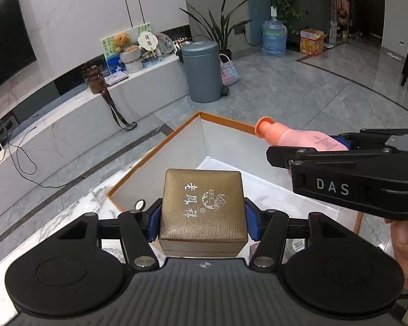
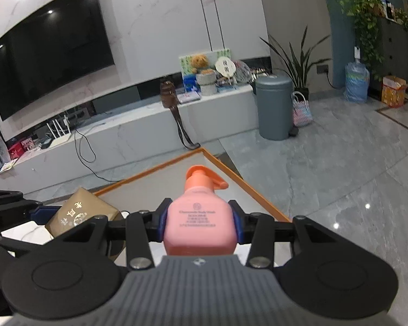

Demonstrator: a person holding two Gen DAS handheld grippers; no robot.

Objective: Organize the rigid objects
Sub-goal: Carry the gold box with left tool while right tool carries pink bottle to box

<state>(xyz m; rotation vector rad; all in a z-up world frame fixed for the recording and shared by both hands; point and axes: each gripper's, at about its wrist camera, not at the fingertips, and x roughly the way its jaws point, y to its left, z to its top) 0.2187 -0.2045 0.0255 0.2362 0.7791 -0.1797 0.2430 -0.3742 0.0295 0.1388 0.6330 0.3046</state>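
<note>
The left tongs (image 1: 202, 218) clamp one small gold-brown box (image 1: 202, 206) with silver characters on its lid, blue pads pressed to both its sides. The right tongs (image 2: 200, 224) grip one pink pump bottle (image 2: 200, 226) by its body, its orange pump head pointing away from the camera. Both things hang over the near part of one open orange-edged carton (image 1: 155, 150) with pale inner walls, which stands on a white marbled table (image 1: 76, 212). In the left view the right tongs reach in from the right with the bottle above the carton's right wall; part of a hand (image 1: 405, 244) shows beneath them.

Past the table, on the grey tiled floor, stand one grey pedal bin (image 1: 202, 70), a woven pastel basket (image 1: 229, 70) just right of it, and a leafy plant behind. A long low cabinet on the left carries a brown bag (image 1: 95, 80) with a hanging strap, and a teddy bear. A dark television (image 2: 46, 51) hangs on the wall above it.

The carton's floor is mostly hidden behind the box and the tongs. Small round things under the left tongs are too covered to identify.
</note>
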